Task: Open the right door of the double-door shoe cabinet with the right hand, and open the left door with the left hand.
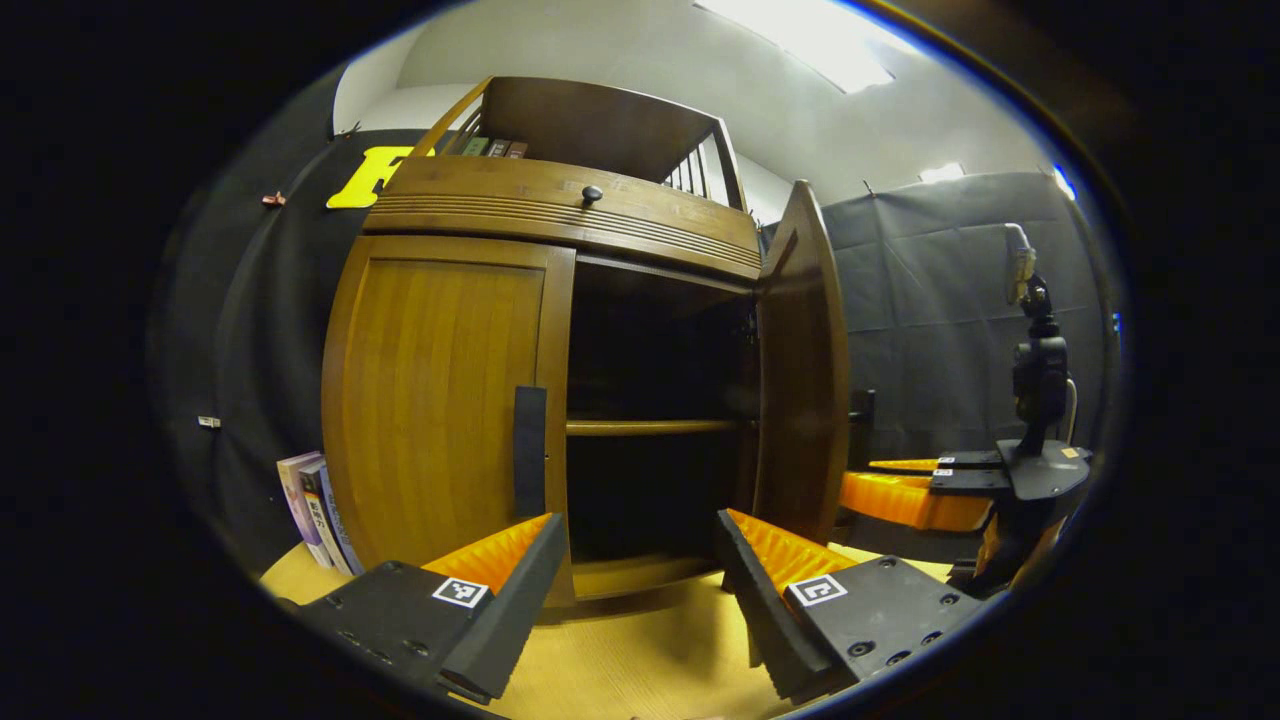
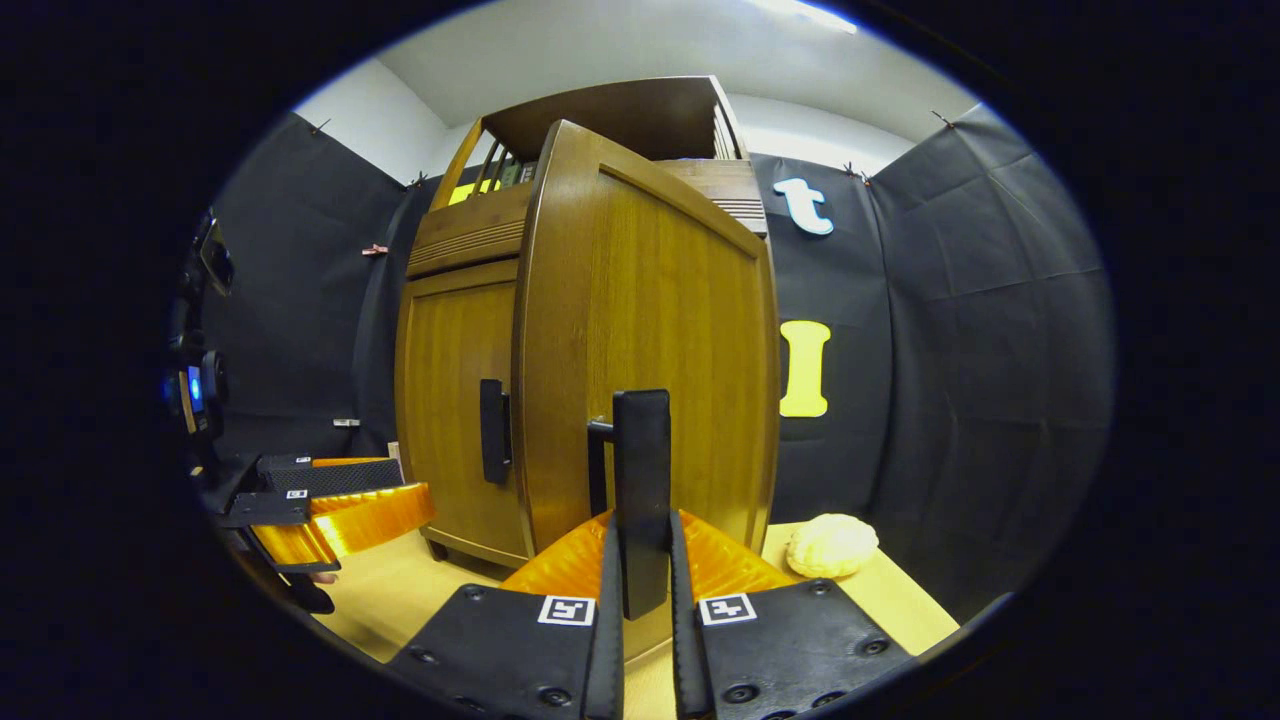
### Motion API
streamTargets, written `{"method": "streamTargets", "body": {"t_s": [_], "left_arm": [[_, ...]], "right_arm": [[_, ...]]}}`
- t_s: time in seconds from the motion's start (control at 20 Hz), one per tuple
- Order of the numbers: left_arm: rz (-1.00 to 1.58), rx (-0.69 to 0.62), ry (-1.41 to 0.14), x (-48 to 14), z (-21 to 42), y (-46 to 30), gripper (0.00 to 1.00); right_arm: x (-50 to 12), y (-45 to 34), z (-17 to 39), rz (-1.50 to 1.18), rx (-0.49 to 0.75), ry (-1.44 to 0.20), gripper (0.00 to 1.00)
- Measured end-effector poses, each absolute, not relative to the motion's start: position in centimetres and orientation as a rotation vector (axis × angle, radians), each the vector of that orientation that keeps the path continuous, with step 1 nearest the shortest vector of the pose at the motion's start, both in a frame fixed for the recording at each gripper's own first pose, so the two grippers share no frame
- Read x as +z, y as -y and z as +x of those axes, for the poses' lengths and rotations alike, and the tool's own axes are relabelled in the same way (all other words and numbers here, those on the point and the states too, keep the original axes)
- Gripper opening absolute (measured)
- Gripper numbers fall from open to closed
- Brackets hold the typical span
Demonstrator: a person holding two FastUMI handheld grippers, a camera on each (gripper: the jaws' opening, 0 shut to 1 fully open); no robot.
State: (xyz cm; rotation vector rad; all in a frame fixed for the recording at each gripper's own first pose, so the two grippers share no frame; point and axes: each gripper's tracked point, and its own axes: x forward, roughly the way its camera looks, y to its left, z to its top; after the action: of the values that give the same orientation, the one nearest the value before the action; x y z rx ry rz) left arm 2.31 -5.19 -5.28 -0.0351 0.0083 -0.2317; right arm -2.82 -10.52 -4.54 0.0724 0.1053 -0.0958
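A pale wooden tabletop [image 1: 620, 660] carries the brown wooden double-door shoe cabinet [image 1: 560, 210], black cloth walls behind. Nearest, the left gripper [image 1: 640, 560] hangs spread wide with nothing between its fingers, just before the closed left door [image 1: 440, 400] and its dark vertical handle [image 1: 530, 450]. The right gripper [image 2: 640, 600] is clamped on the right door's black bar handle [image 2: 641, 480]; that right door [image 2: 650, 350] stands swung out, its edge free, the dark shelved interior [image 1: 655, 400] exposed. Farther right lies a cream bun-shaped lump [image 2: 832, 545].

One cabinet [image 1: 560, 200] with two doors: left door [image 1: 440, 400], right door [image 1: 800, 370]. Two door handles [image 2: 494, 431] [image 2: 641, 480], one knob [image 1: 592, 194], one inner shelf [image 1: 650, 427]. Two grippers [image 1: 640, 590] [image 2: 640, 640]. Three books [image 1: 318, 510] at the table's left edge; one round pale lump [image 2: 832, 545].
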Motion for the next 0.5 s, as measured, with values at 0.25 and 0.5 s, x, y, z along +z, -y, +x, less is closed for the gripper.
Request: {"method": "streamTargets", "body": {"t_s": [0.25,0.5], "left_arm": [[-0.026,-0.22,-0.009,-5.6,2.7,5.7,0.92],[-0.01,-0.178,-0.013,-5.7,3.6,6.0,0.93]], "right_arm": [[-4.5,14.5,-4.9,0.043,-0.186,-0.113,0.23],[-4.0,19.0,-6.8,0.057,-0.277,-0.094,0.07]]}}
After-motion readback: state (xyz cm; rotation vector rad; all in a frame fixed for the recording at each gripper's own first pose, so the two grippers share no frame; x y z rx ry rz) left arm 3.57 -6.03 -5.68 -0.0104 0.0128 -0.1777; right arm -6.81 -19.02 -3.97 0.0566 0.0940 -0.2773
